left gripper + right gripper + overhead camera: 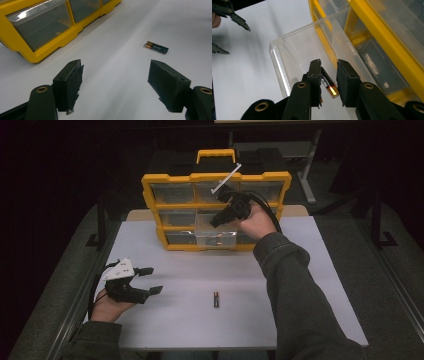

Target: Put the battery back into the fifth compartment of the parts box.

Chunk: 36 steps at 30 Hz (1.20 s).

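White tabletop (pixel 300 285) before me: my right gripper (pixel 329 75) hangs over the pulled-out clear plastic drawer (pixel 287 62), jaws slightly parted around 1 black-and-gold battery (pixel 329 85); my left gripper (pixel 115 82) gapes empty.

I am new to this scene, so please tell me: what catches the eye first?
The yellow organizer stands at the table's far edge, with one clear drawer pulled out. The right claw hangs over that drawer with a battery between its jaws. A second battery lies on the white table.
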{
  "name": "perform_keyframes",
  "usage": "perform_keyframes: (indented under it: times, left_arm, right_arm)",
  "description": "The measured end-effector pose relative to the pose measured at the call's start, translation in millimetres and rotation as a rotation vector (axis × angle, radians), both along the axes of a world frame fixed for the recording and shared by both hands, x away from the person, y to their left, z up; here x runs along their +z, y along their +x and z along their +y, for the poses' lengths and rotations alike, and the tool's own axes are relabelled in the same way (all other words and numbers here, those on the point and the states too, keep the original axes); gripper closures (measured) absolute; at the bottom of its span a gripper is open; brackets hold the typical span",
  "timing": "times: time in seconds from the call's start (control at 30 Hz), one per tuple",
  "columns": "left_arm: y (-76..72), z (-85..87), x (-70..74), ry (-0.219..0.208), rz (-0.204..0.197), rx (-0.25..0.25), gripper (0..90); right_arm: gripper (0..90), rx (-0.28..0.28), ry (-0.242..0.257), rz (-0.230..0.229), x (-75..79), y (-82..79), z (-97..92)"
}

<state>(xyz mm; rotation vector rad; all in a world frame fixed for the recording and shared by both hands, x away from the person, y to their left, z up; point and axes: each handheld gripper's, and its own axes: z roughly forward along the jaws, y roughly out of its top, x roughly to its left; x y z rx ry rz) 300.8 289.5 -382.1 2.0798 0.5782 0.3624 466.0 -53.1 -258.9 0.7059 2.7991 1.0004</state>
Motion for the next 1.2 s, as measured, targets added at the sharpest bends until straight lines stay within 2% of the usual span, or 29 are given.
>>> perform_keyframes:
  times: [0.2, 0.33, 0.47, 0.5, 0.6, 0.8, 0.87, 1.0, 1.07, 1.2]
  left_arm:
    - [-0.1, -0.3, -0.1, -0.001, 0.001, 0.001, 27.2]
    - [-0.8, -1.4, -0.3, -0.007, 0.004, 0.004, 27.2]
    - [-0.5, -1.8, 0.0, -0.006, 0.001, 0.002, 27.2]
    - [-0.6, -2.1, -0.3, -0.012, 0.002, 0.005, 27.2]
    - [-0.4, -1.2, 0.4, -0.007, -0.004, 0.002, 27.2]
    - [-0.3, -1.3, 0.4, -0.009, -0.005, 0.004, 27.1]
    - [-0.4, -1.4, 0.7, -0.009, -0.005, 0.005, 27.1]
    - [-0.6, -2.1, -0.1, -0.009, 0.002, 0.008, 26.7]
    - [-0.1, -2.4, 0.2, 0.003, 0.0, 0.003, 26.6]
    - [-0.5, -2.8, 0.5, -0.003, 0.0, 0.002, 26.6]
  right_arm:
    - [71.4, -0.021, 0.032, 0.008, 8.9, -7.7, -10.7]
    - [70.6, -0.022, 0.066, -0.004, 17.3, -15.1, -19.1]
    - [69.7, -0.021, 0.092, -0.006, 24.6, -25.7, -26.7]
    - [69.1, -0.028, 0.101, 0.01, 26.5, -29.2, -28.1]
    - [68.2, -0.021, 0.115, 0.0, 28.9, -38.4, -32.2]
    - [66.3, -0.016, 0.134, 0.004, 27.1, -57.5, -37.0]
    - [65.4, -0.025, 0.146, 0.022, 25.6, -63.9, -37.0]
    - [64.8, -0.015, 0.136, -0.008, 23.0, -75.9, -37.6]
    - [64.4, -0.011, 0.14, -0.014, 22.2, -81.0, -38.1]
    - [63.3, -0.002, 0.14, -0.013, 19.4, -89.5, -38.2]
